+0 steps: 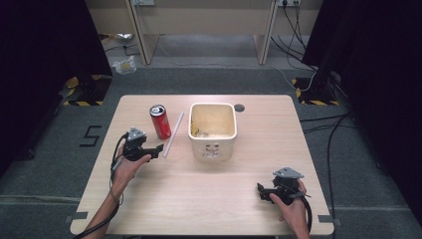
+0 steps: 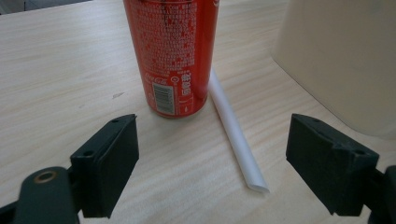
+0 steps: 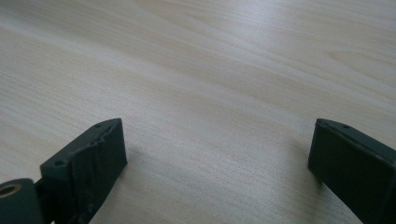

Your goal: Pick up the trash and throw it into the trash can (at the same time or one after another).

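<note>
High view: left hand-held gripper (image 1: 158,148) sits toward the table's (image 1: 209,199) left edge, jaws pointing at the near end of the white straw (image 1: 173,134), which lies flat btwn the red can (image 1: 160,121) and the cream bin (image 1: 212,130), mid-table toward the far edge. Right hand-held gripper (image 1: 261,192) is parked near the table's near-right corner, well apart from everything. Left gripper view: left hand-held gripper (image 2: 212,158) spread wide, nothing btwn the jaws yet; straw (image 2: 236,135) runs from beside the can (image 2: 172,51) down toward the right jaw, bin wall (image 2: 341,56) at right. Right gripper view: right hand-held gripper (image 3: 217,163) also spread, bare wood ahead. Looks like the approach step, prob. going for the straw. Next move needs the jaws lowered & centred over the straw's near end, then closed gently w/o flattening it or knocking the can.
</note>
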Tool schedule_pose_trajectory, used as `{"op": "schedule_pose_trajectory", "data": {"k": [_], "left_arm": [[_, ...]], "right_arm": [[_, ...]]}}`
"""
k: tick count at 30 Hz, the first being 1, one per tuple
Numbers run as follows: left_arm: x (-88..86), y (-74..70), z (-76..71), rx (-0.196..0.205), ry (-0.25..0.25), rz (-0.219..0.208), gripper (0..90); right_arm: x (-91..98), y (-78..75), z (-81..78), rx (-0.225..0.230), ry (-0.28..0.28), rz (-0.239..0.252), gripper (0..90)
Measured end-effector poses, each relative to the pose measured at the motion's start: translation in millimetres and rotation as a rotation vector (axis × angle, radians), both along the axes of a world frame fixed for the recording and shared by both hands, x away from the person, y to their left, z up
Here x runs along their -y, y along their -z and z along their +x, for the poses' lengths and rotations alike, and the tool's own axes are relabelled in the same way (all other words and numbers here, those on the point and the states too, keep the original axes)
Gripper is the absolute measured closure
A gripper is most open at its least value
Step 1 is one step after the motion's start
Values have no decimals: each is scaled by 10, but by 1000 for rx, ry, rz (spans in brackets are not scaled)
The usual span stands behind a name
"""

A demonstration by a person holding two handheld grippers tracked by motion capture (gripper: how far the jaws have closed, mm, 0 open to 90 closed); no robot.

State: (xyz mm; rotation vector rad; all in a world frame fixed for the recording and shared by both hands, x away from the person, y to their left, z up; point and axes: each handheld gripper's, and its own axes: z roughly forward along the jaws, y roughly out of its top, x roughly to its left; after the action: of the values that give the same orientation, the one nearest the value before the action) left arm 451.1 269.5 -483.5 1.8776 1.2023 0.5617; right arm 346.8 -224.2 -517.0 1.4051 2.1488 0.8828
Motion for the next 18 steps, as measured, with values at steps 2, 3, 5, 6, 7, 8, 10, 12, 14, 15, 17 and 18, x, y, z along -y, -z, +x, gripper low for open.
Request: {"op": "schedule_pose_trajectory", "data": {"k": [2,3,5,6,7,8,10,12,14,15,17,18], "left_arm": [[17,-1,33,-1,1,-3,166],[17,-1,33,-1,1,-3,167],[35,-11,70,-1,3,-4,168],[54,-25,106,3,1,-8,168],[59,-30,125,5,2,-7,168],[61,-34,144,5,1,-7,169],[63,-36,165,6,-3,-12,169],[69,-37,227,6,-10,-19,170],[69,-37,246,3,-9,-16,170],[75,-34,266,4,-13,-20,170],[80,-33,303,8,-18,-18,173],[84,-29,339,11,-25,-14,173]], "right_arm": [[0,1,0,1,0,0,45],[0,1,0,1,0,0,45],[-1,1,0,1,0,0,45],[-1,1,0,1,0,0,44],[-1,1,1,1,0,0,45],[-1,1,0,1,0,0,45],[-1,1,0,1,0,0,45],[-1,1,0,1,0,0,44],[-1,1,0,1,0,0,45],[-1,1,0,1,0,0,45],[-1,1,0,1,0,0,45],[-1,1,0,1,0,0,44]]}}
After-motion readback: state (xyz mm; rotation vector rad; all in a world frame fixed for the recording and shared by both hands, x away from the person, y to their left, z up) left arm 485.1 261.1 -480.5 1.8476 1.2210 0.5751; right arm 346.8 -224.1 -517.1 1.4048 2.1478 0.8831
